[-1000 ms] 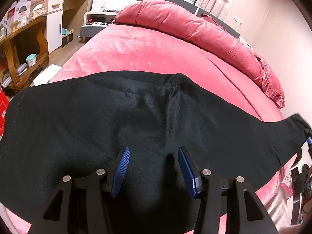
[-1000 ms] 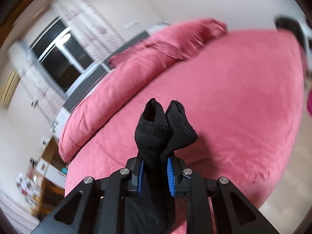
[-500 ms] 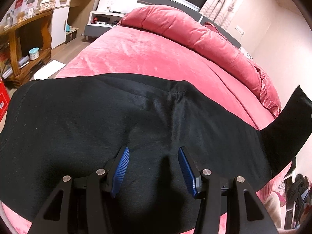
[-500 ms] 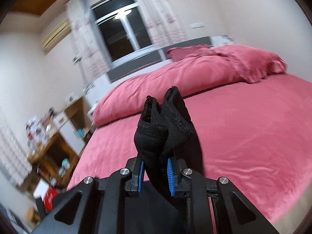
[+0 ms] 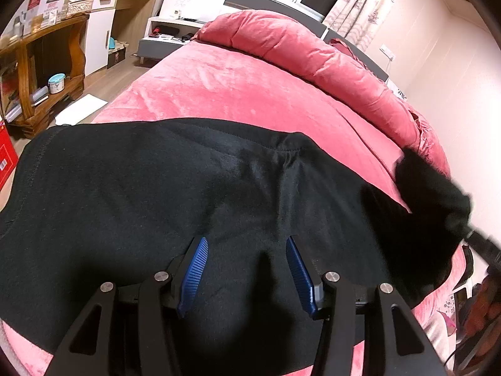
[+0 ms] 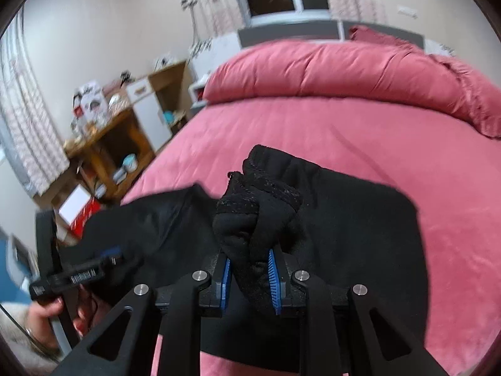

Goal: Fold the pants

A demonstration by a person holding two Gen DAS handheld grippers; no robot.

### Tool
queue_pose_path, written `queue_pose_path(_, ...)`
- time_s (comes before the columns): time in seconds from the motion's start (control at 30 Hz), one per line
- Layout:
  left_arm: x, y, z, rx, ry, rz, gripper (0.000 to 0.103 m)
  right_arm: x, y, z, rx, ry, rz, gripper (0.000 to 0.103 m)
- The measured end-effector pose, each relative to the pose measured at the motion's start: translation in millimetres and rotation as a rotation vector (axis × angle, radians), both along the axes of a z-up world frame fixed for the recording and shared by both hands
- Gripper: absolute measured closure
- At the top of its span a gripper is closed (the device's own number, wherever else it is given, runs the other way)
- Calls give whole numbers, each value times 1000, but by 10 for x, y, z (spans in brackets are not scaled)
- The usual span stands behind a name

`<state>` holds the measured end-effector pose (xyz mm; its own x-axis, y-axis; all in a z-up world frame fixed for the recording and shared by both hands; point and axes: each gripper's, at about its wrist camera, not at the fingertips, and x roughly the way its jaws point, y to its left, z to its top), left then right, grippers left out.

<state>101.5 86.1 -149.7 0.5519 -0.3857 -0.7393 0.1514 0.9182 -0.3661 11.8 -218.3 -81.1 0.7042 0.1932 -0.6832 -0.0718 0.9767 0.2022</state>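
Two views are supplied, and each is treated in turn.

Left wrist view: No legible writing is found; printed boxes on the wooden shelf unit (image 5: 40, 62) are too small to be read. The black pants (image 5: 156, 188) are spread flat across the pink bed (image 5: 238, 87), directly under and ahead of the left gripper (image 5: 247, 253). Its jaws are set well apart, with fabric lying below the gap; no cloth is pinched, and contact between the blue pads (image 5: 195, 264) and the fabric cannot be determined. At the right edge, a raised, bunched end of the pants is seen, blurred.

Right wrist view: A white label is carried on the black body of the other gripper at lower left, but its lettering is blurred and cannot be read. That tool is gripped by a hand (image 6: 53, 310). A bunched cuff end of the pants stands up between the jaws of the right gripper (image 6: 249, 258). The jaws are narrow and clamped on this cloth, which is pressed by both blue pads. The remainder of the pants is laid on the bed beyond and below the jaws.
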Motion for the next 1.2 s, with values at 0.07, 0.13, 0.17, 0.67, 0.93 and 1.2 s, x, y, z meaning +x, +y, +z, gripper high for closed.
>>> queue_pose_path(0.07, -1, 11, -1, -3, 1, 4, 50, 33, 97, -141, -16, 41, 33, 78)
queue_pose_path(0.13, 5, -1, -4, -2, 6, 6, 50, 67, 202, -333, -43, 92, 61, 74)
queue_pose_path(0.17, 7, -18, -3, -3, 11, 2, 50, 82, 254, -443, -53, 127, 80, 70)
queue_pose_path(0.67, 293, -966, 152, -247, 175, -289, 44, -166, -654, -204, 75, -4, -135, 52)
queue_pose_path(0.93, 494, -1551, -115, -193, 328, -346, 64, 223, -1259, -527, 41, 65, -293, 64)
queue_pose_path(1.2, 194, -1328, 264, -199, 122, -383, 88, 212, -1269, -709, 68, 101, -273, 65)
